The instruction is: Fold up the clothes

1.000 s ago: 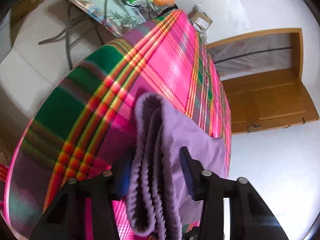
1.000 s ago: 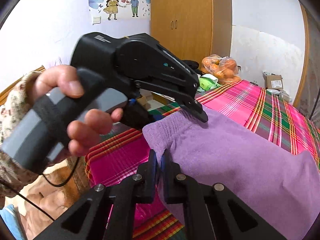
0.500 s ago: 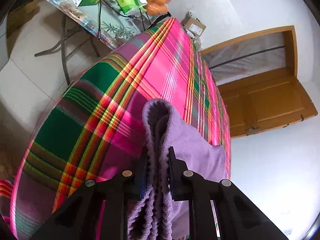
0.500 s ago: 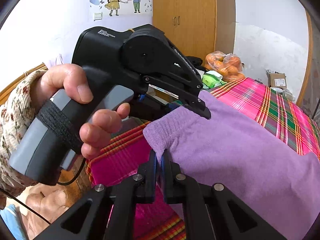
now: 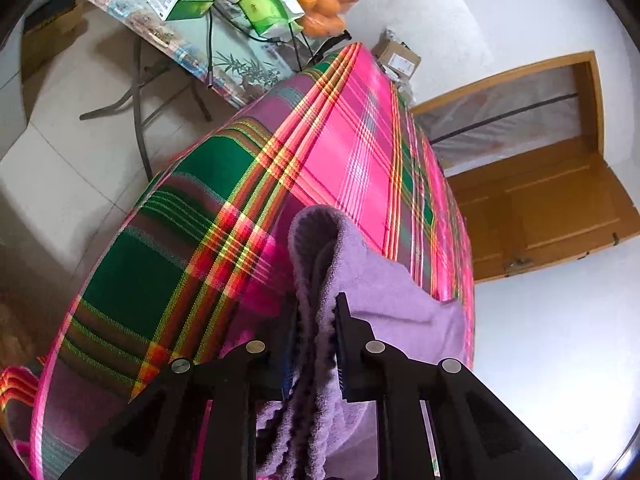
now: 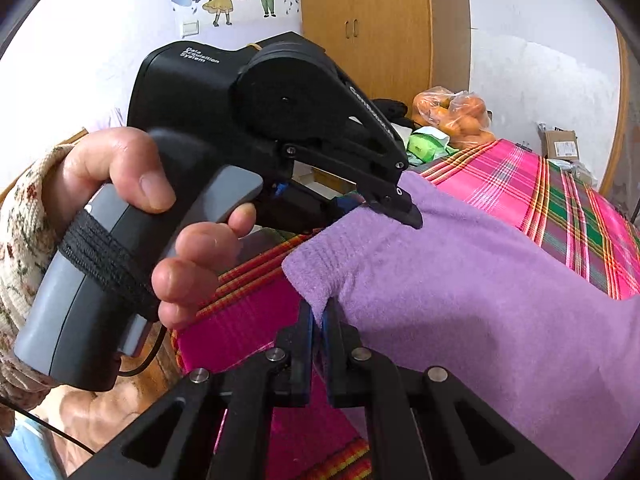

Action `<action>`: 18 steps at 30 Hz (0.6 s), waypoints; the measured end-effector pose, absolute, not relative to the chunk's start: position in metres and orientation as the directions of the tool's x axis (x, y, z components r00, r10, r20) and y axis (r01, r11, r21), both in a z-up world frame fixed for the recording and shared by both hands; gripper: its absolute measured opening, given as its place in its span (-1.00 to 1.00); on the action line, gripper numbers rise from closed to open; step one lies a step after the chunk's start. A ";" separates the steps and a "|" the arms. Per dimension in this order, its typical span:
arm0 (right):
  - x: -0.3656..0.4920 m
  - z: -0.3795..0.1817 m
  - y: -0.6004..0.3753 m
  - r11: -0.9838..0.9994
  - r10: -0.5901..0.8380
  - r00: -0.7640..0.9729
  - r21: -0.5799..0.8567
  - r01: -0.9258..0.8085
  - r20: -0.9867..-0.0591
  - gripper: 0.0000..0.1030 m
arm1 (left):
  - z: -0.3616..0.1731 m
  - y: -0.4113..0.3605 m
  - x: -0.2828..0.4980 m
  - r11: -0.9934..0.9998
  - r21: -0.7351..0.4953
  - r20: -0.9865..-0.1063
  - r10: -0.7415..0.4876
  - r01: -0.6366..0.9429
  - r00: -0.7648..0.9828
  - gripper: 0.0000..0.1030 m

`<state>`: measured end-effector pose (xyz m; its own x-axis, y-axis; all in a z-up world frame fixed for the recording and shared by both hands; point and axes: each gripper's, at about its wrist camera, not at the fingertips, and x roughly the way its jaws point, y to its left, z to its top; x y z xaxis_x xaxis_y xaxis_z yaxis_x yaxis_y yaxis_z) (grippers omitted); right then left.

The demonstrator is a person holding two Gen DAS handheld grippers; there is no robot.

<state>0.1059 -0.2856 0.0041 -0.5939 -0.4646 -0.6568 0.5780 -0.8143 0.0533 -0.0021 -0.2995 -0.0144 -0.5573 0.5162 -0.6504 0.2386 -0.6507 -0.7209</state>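
A purple fleece garment (image 6: 460, 288) lies folded over on a bed covered with a pink and green plaid sheet (image 5: 352, 160). My left gripper (image 5: 318, 320) is shut on a bunched edge of the purple garment (image 5: 320, 264), several layers pinched between its black fingers. My right gripper (image 6: 318, 320) is shut on the near corner of the same garment. In the right wrist view the left gripper's body (image 6: 256, 120) sits in a person's hand (image 6: 132, 184), its tip (image 6: 400, 208) biting the garment's upper edge just beyond my right fingers.
A folding table (image 5: 192, 48) with boxes, cables and a bag of oranges (image 5: 320, 0) stands beyond the bed's left edge. A wooden door (image 5: 552, 184) is to the right. A wardrobe (image 6: 368, 24) stands behind the bed. A cardboard box (image 6: 558, 144) sits by the wall.
My left gripper closed from open onto the bunched garment edge a second ago and has stayed shut. Both grippers have lifted slightly with the cloth. The right gripper stayed shut.
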 end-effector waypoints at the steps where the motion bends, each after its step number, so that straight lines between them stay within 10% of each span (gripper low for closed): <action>1: 0.106 0.005 -0.283 -0.814 -0.471 -0.594 0.062 0.578 -0.652 -0.91 | -0.012 -0.298 -0.001 -0.654 -0.719 -0.651 0.513 0.236 -0.560 -0.68; 18: 0.138 0.049 -0.202 -0.839 -0.514 -0.673 0.149 0.523 -0.531 -0.92 | 0.049 -0.227 0.011 -0.703 -0.704 -0.608 0.522 0.103 -0.598 -0.68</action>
<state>0.1378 -0.2016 0.0487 -0.6733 -0.5142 -0.5313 0.5230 -0.8391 0.1492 0.0105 -0.2270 0.0491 -0.5982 0.5216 -0.6084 0.1033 -0.7026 -0.7040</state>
